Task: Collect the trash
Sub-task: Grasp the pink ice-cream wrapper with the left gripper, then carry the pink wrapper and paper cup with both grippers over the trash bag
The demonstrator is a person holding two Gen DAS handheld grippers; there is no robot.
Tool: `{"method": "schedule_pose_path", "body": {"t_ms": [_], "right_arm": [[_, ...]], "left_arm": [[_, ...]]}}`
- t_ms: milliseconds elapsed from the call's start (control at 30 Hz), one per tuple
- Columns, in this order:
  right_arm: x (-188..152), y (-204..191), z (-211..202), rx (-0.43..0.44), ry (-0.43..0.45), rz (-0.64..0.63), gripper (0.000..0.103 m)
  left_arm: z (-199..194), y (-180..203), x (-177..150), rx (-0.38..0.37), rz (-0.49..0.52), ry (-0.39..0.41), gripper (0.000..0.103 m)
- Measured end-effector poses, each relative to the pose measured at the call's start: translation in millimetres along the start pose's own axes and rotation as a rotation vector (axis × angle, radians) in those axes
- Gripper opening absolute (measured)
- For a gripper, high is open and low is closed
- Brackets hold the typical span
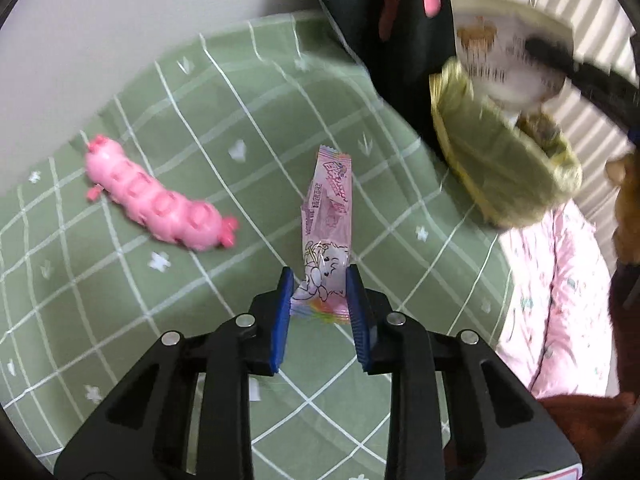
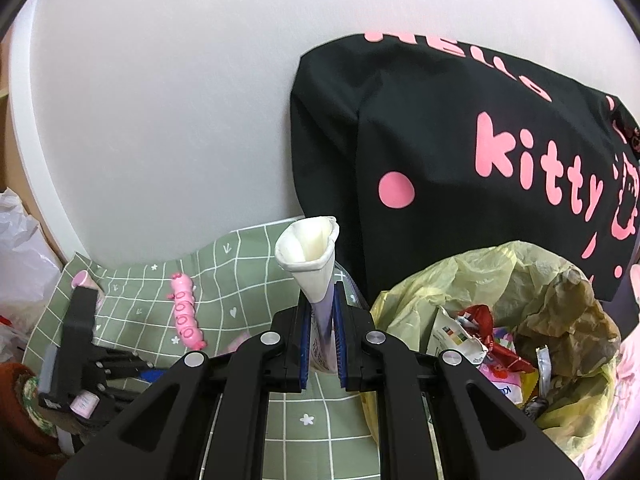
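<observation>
While your left gripper (image 1: 320,276) points down at the green checked cloth (image 1: 160,300), its jaws are clenched on the lower end of a pink candy wrapper (image 1: 326,220), which stands up between the blue pads (image 1: 282,320) and leans away toward 12 o'clock. At 9 o'clock from that wrapper a pink caterpillar toy (image 1: 156,200) lies on the cloth, well apart from it. Toward 2 o'clock you see the blurred yellow-lined trash bin (image 1: 508,160), with a blurred paper cup hanging above it.

Your right gripper (image 2: 320,300) has its jaws closed tight on a flattened white paper cone cup (image 2: 310,256); the cup's open mouth rises above the fingertips toward 12 o'clock. At 3 o'clock from those jaws sits the trash bin (image 2: 440,280), its yellow bag holding crumpled wrappers and brown paper. Behind it, at 1 o'clock, a black bag with pink lettering (image 2: 460,140) leans on the white wall. The left gripper (image 2: 80,340) shows at 9 o'clock.
</observation>
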State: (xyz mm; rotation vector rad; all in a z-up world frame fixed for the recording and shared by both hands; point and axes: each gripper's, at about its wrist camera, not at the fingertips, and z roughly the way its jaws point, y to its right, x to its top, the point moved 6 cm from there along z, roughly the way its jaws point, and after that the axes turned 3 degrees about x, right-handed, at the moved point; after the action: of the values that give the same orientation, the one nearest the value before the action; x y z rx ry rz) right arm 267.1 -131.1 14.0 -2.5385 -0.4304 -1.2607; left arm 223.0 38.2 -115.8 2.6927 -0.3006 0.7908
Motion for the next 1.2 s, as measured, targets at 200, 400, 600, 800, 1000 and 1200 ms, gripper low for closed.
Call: {"method": "schedule_pose_path", "body": {"t_ms": [200,400,600,800,1000,1200], "right_arm": [[3.9,-8.1,-11.7,-0.003,0.024,-0.012,0.011],[7.4,-0.1,-30.5,-0.032,0.054,-0.010,0.011],[13.9,23.5,-54.6,-0.075,0.102,0.004,0.011],[19.0,61.9,-81.2,-0.129,0.141,0.040,0.011],[13.4,103.5,-99.7,-0.177,0.148,0.083,0.011],[7.2,138.9,-114.9,-0.209,0.154,0.108,0.011]], "left_arm": [[-35.7,-2.1,33.0,-0.017,-0.035,0.114,0.025],[-55.0,21.2,75.1,-0.076,-0.033,0.201,0.026],[-62.5,59.5,118.8,-0.140,0.003,0.261,0.026],[-61.2,106.9,139.9,-0.169,0.086,0.276,0.026],[-48.9,151.7,147.7,-0.191,0.159,0.261,0.026],[-29.6,184.0,153.7,-0.223,0.189,0.227,0.026]]}}
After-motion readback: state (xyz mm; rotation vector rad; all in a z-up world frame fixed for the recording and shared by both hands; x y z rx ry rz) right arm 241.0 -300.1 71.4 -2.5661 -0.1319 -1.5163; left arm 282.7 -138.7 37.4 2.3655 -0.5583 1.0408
